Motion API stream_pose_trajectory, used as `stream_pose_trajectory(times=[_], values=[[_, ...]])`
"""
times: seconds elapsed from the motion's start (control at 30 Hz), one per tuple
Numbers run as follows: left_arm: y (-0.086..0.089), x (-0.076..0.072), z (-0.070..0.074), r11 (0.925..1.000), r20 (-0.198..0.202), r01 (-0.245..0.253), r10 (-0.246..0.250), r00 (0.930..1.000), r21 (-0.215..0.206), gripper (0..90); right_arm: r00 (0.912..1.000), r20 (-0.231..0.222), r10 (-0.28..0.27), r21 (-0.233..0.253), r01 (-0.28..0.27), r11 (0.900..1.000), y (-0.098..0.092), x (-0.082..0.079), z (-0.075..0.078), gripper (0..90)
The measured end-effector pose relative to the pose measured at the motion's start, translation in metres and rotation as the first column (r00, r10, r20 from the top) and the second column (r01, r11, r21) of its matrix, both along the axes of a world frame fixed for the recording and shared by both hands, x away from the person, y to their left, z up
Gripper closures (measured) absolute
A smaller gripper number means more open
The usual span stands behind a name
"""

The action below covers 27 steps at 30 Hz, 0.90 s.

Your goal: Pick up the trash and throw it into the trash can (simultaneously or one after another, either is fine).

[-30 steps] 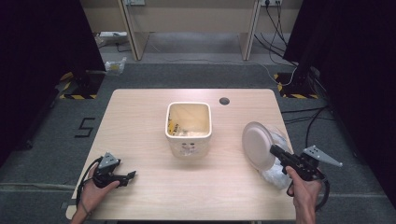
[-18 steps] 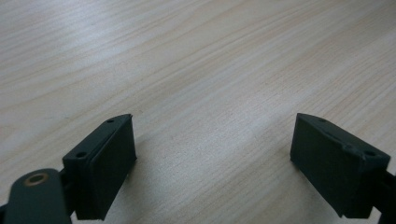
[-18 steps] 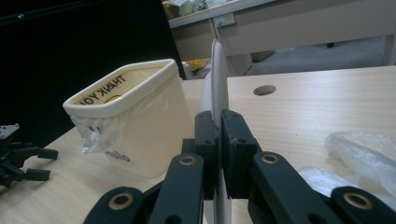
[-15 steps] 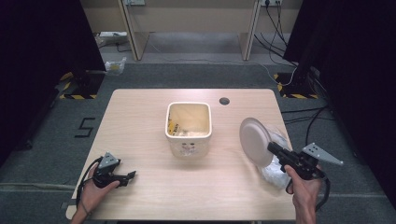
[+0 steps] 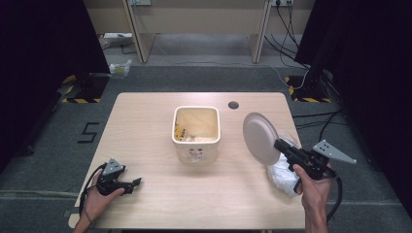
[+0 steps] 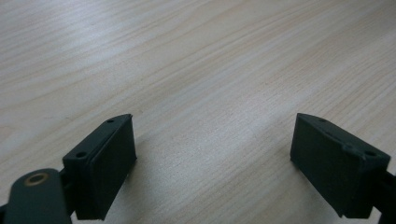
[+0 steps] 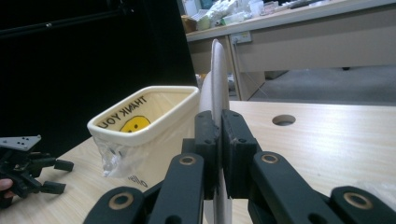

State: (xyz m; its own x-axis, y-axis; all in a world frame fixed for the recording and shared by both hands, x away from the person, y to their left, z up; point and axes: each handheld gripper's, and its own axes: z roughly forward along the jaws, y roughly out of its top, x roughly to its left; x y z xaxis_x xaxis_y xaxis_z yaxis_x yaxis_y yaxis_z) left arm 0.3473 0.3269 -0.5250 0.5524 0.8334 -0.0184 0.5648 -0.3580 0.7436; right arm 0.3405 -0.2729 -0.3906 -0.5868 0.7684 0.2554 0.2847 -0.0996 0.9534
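The right gripper [image 5: 281,144] was clamped on the rim of a round white paper plate [image 5: 259,138], held on edge above the table just short of the cream bag-lined bin [image 5: 196,133], leaving the drop undone, while the left gripper [image 5: 135,182] rested agape.

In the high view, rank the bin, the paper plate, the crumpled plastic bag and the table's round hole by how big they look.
1. bin, largest.
2. paper plate, tilted in the right gripper, so foreshortened.
3. plastic bag, partly hidden by the hand, so unsure against the plate.
4. round hole, smallest.
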Motion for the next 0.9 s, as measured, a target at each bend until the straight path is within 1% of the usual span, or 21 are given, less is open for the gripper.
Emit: stream_pose_trajectory(times=[0.13,0.23,0.27,0.3,0.33,0.4,0.47,0.53,0.6,0.63,0.67,0.73,0.8,0.9], values=[[0.000,0.000,0.000,1.0000,0.000,0.000,0.000,1.0000,0.000,13.2,0.9998,0.015,0.013,-0.005,-0.013,1.000,0.005,0.003,0.009,85.7],[0.000,0.000,0.000,1.0000,0.000,0.000,0.000,1.0000,0.000,13.1,0.9991,0.034,0.026,-0.005,-0.026,1.000,0.010,0.005,0.018,85.8],[0.000,0.000,0.000,1.0000,0.000,0.001,-0.001,1.0000,0.001,13.1,0.9985,0.044,0.034,-0.011,-0.033,0.999,0.014,0.007,0.024,85.7],[0.000,0.000,0.000,1.0000,0.000,0.000,0.000,1.0000,0.000,13.1,0.9985,0.044,0.034,-0.011,-0.033,0.999,0.014,0.007,0.024,85.7],[0.000,0.000,0.000,1.0000,0.000,0.000,0.000,1.0000,0.000,13.2,0.9973,0.060,0.041,-0.014,-0.041,0.999,0.018,0.010,0.030,85.7],[0.000,0.000,0.000,1.0000,0.000,0.000,0.000,1.0000,0.000,13.2,0.9971,0.060,0.046,-0.014,-0.045,0.999,0.020,0.010,0.033,85.7],[0.000,0.000,0.000,1.0000,0.001,0.000,0.000,1.0000,0.000,13.1,0.9944,0.082,0.067,-0.028,-0.065,0.997,0.030,0.014,0.045,85.7],[0.000,0.000,0.000,1.0000,0.000,0.001,-0.001,1.0000,0.002,13.1,0.9935,0.087,0.073,-0.030,-0.071,0.997,0.032,0.015,0.048,85.7],[0.000,0.000,0.000,1.0000,0.000,0.000,0.000,1.0000,0.001,13.1,0.9894,0.106,0.099,-0.045,-0.094,0.995,0.045,0.019,0.060,85.8],[0.000,0.000,0.000,1.0000,-0.001,0.002,-0.002,1.0000,0.002,13.1,0.9894,0.106,0.099,-0.045,-0.094,0.995,0.045,0.019,0.060,85.8],[0.000,0.000,0.000,1.0000,0.000,0.002,-0.002,1.0000,0.003,13.2,0.9878,0.114,0.106,-0.046,-0.101,0.994,0.050,0.022,0.066,85.7],[0.000,0.000,0.000,1.0000,-0.001,0.002,-0.002,1.0000,0.004,13.2,0.9872,0.116,0.110,-0.046,-0.105,0.993,0.052,0.023,0.068,85.7],[0.000,0.000,0.000,1.0000,0.001,0.001,-0.001,1.0000,0.000,13.2,0.9834,0.129,0.128,-0.055,-0.121,0.991,0.061,0.028,0.075,85.7],[0.000,0.000,0.000,1.0000,0.001,-0.001,0.001,1.0000,-0.001,13.2,0.9822,0.131,0.135,-0.051,-0.129,0.990,0.066,0.031,0.078,85.7]])
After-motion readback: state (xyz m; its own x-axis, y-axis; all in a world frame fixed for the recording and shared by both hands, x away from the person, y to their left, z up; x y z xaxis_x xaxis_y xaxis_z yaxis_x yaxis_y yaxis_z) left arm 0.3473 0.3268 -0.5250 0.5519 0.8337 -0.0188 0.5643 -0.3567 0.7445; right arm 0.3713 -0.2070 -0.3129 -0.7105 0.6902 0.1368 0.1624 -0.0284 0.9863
